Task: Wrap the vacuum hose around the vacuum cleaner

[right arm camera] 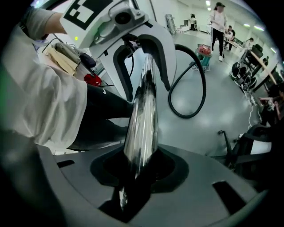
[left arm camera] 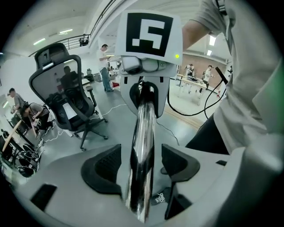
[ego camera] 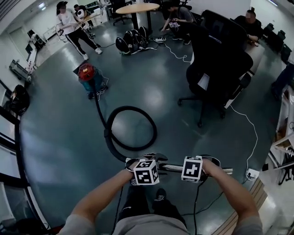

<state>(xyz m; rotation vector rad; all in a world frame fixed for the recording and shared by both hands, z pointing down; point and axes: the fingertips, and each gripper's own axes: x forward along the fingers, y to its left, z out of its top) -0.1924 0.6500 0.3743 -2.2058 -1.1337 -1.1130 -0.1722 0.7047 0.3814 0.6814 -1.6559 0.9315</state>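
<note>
Grey floor (ego camera: pixel 55 137), hose (ego camera: pixel 131 109) looped near vacuum (ego camera: pixel 87 75); right gripper (right arm camera: pixel 140 166) clenched on metal tube (ego camera: pixel 172 168), left gripper (left arm camera: pixel 140 164) jaws loose around it.

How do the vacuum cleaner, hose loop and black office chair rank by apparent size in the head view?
1. black office chair
2. hose loop
3. vacuum cleaner, though it stands farther off, so looks only.

Open-plan office or lab workspace. Signs: glossy grey-green floor (ego camera: pixel 59 128); black mesh office chair (ego camera: pixel 216 69); round wooden table (ego camera: pixel 138 8) at far end; seated people (ego camera: pixel 250 23) along right wall; white cable (ego camera: pixel 250 126) trailing over floor; ceiling strip lights (left arm camera: pixel 53 36); worktables (left arm camera: pixel 191 82) in background.
</note>
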